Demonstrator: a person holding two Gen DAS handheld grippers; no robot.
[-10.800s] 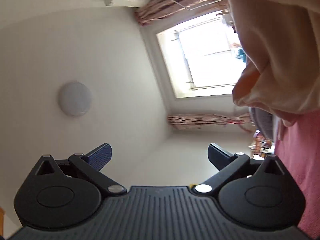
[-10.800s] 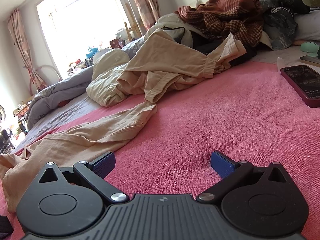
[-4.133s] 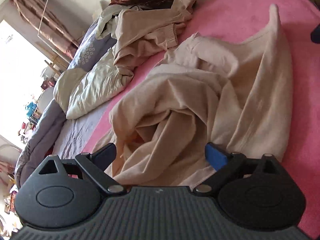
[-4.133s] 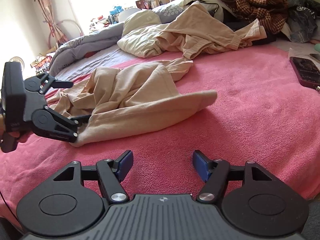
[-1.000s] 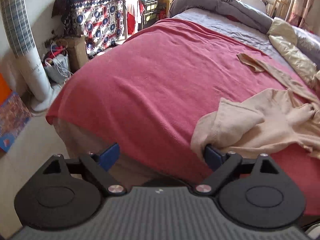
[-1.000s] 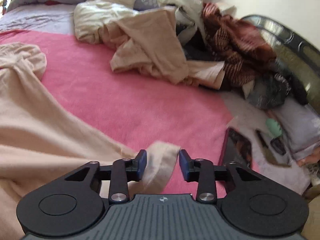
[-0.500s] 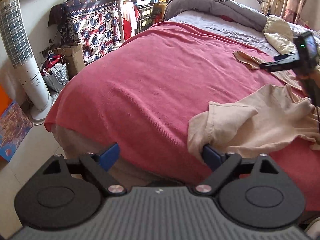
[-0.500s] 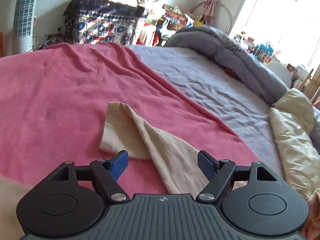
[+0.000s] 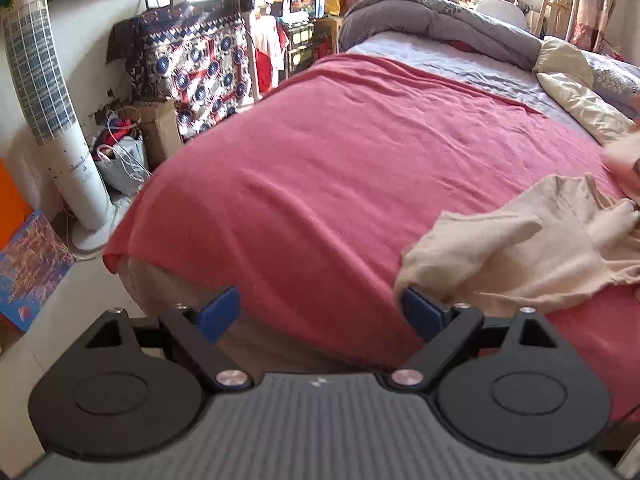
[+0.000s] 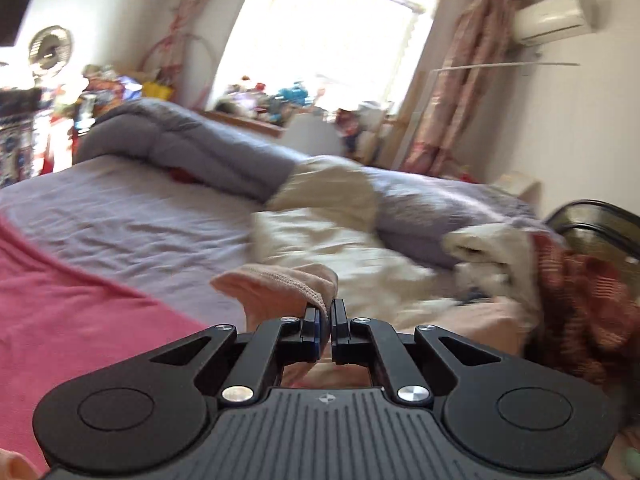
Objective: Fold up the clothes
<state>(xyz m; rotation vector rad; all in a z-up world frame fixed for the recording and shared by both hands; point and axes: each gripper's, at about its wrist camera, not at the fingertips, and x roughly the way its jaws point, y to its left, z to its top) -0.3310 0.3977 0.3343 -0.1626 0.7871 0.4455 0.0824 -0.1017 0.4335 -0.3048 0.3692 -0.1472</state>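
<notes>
A beige garment (image 9: pixel 528 252) lies crumpled on the pink blanket (image 9: pixel 340 168) at the right of the left wrist view. My left gripper (image 9: pixel 320 310) is open at the bed's near edge; its right finger touches the garment's corner. My right gripper (image 10: pixel 326 318) is shut on a hemmed edge of the beige garment (image 10: pixel 288 284), held above the bed.
A grey duvet (image 10: pixel 192 148) and cream bedding (image 10: pixel 340 236) lie at the far side. A clothes pile (image 10: pixel 580 292) sits at the right. A tower fan (image 9: pixel 56 112), boxes and a patterned cloth (image 9: pixel 192 64) stand beside the bed.
My right gripper closed on the garment's hem and lifted it, swinging toward the window. My left gripper stayed open at the garment's corner and barely moved.
</notes>
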